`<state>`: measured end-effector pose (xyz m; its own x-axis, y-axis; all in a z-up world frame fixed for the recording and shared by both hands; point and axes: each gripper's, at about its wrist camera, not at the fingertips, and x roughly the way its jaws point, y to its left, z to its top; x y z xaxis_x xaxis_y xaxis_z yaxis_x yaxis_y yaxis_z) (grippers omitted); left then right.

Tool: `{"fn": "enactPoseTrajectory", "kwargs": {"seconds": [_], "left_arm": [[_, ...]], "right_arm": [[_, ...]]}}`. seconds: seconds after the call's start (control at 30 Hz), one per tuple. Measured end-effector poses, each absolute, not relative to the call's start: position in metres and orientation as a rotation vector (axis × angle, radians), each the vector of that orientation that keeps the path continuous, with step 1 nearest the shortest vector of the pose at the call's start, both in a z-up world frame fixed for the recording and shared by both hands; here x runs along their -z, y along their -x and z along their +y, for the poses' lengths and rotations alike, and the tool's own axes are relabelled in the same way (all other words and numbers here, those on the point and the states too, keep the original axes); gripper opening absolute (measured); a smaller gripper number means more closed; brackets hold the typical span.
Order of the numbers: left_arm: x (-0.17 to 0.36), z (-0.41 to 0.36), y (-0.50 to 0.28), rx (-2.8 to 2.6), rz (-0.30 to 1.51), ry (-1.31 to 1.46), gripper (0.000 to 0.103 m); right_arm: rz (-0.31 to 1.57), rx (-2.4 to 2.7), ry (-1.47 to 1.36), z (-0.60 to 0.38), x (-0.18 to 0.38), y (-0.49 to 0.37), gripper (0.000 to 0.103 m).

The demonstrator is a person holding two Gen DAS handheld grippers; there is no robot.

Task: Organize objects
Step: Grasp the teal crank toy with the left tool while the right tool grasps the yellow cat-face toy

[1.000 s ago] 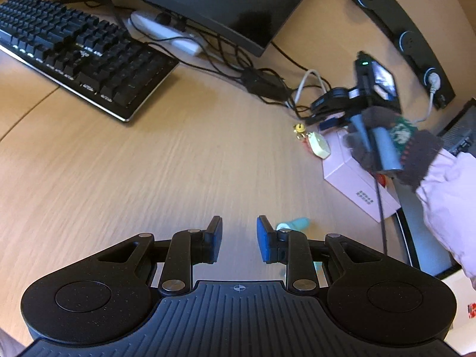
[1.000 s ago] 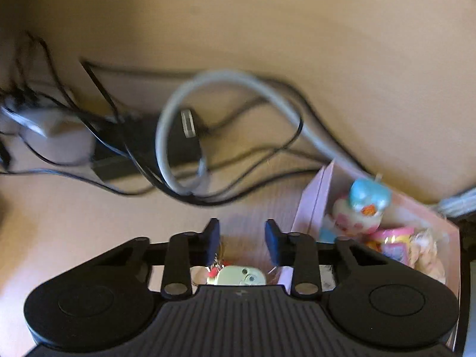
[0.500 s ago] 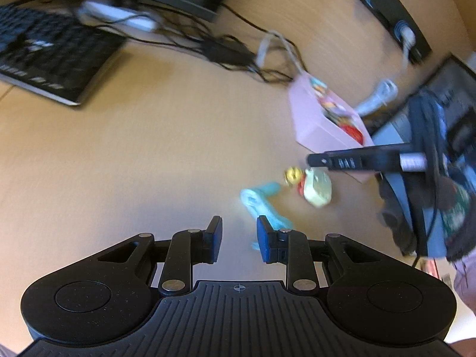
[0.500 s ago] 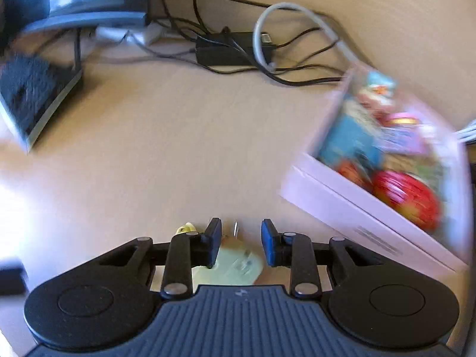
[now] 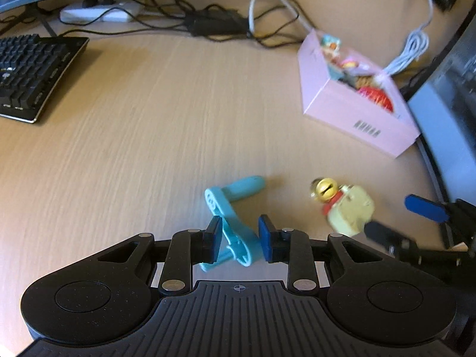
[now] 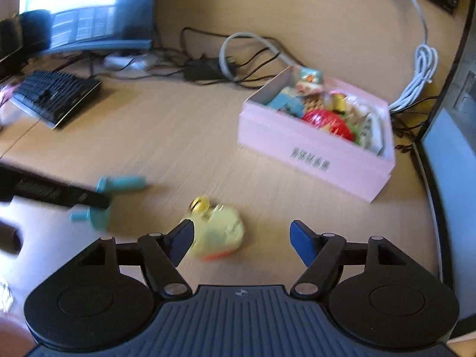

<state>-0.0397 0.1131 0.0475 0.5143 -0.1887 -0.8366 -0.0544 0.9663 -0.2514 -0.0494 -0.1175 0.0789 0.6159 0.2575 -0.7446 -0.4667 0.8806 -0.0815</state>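
Note:
A teal plastic toy (image 5: pixel 232 217) lies on the wooden desk between the pads of my left gripper (image 5: pixel 239 238). The jaws are narrow and opening, and I see no firm press on the toy. A yellow toy (image 6: pixel 220 232) with a gold bell (image 5: pixel 324 189) and red trim lies on the desk inside my right gripper (image 6: pixel 241 232), close to the left finger. Those jaws are spreading wide and are off the toy. The pink box (image 6: pixel 312 154) full of small toys stands beyond it, also in the left wrist view as pink box (image 5: pixel 357 119).
A black keyboard (image 5: pixel 29 71) lies at the far left under a monitor. Tangled cables and a power adapter (image 5: pixel 217 25) run along the back. A coiled white cable (image 6: pixel 422 74) sits behind the box. A dark raised edge (image 6: pixel 437 208) borders the desk on the right.
My right gripper drew back from the box with the yellow toy and opened wide, leaving the toy on the desk. My left gripper swung over the teal toy, which now sits between its jaws.

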Motion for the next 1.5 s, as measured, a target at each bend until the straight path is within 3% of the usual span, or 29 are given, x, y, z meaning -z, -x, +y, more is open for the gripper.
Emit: {"fn": "enactPoseTrajectory", "kwargs": {"seconds": [0.3, 0.43, 0.63, 0.83, 1.23, 1.4, 1.43, 1.5], "left_arm": [[-0.043, 0.116, 0.043, 0.098, 1.021, 0.117, 0.030], [-0.043, 0.120, 0.046, 0.114, 1.013, 0.126, 0.030], [-0.044, 0.119, 0.047, 0.110, 1.013, 0.115, 0.030], [-0.044, 0.121, 0.049, 0.112, 1.010, 0.123, 0.030], [-0.043, 0.122, 0.056, 0.143, 0.988, 0.120, 0.030], [-0.044, 0.122, 0.057, 0.153, 0.992, 0.107, 0.029], [-0.043, 0.122, 0.057, 0.155, 0.988, 0.105, 0.029], [-0.043, 0.123, 0.058, 0.145, 0.978, 0.102, 0.023]], "right_arm": [[0.714, -0.341, 0.453, -0.096, -0.051, 0.058, 0.077], [0.756, -0.418, 0.344, -0.106, -0.057, 0.047, 0.077], [0.769, -0.430, 0.417, -0.093, -0.053, 0.036, 0.077], [0.902, -0.690, 0.180, -0.091, -0.063, 0.045, 0.078], [0.725, -0.559, 0.413, -0.088, -0.061, 0.041, 0.079], [0.785, -0.525, 0.338, -0.092, -0.045, 0.008, 0.079], [0.804, -0.523, 0.317, -0.093, -0.044, 0.004, 0.077], [0.832, -0.537, 0.277, -0.095, -0.045, 0.003, 0.059]]}}
